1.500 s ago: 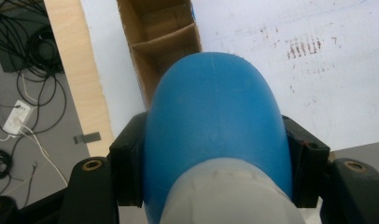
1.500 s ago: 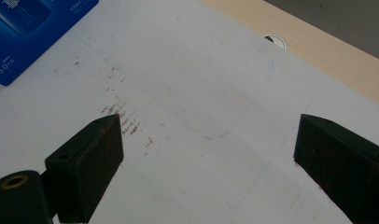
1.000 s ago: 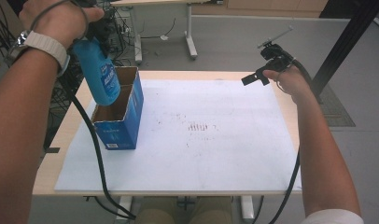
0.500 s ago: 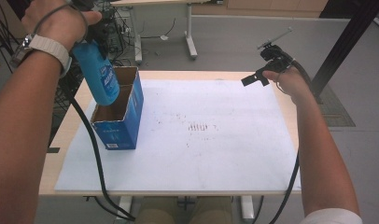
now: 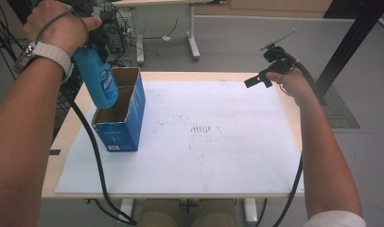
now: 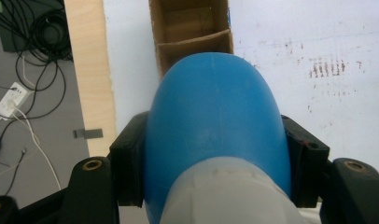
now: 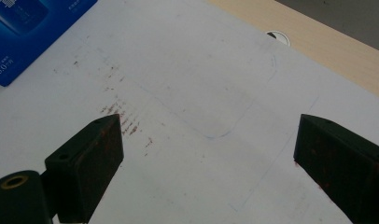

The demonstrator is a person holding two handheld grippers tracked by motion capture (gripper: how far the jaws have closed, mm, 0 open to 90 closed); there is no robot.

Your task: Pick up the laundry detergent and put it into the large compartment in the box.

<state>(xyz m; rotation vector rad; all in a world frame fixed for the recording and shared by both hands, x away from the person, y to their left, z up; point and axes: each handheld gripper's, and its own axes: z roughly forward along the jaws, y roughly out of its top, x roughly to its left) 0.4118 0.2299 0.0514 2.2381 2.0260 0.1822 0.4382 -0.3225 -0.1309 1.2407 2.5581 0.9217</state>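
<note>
Blue bottle (image 5: 99, 80) in left tongs (image 6: 211, 154) above divided blue box (image 5: 120, 124).

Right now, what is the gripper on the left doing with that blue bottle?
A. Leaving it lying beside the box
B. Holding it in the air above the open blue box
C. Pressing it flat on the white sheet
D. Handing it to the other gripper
B: the left gripper clamps the blue bottle, which hangs over the open blue box, while the right gripper is far off, jaws open.

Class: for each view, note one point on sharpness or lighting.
High view: even light, no hard shadows, blue bottle slightly soft. Left gripper view: the bottle looms soft, while the box is clearer. Right gripper view: white sheet evenly lit, stains sharp.
</note>
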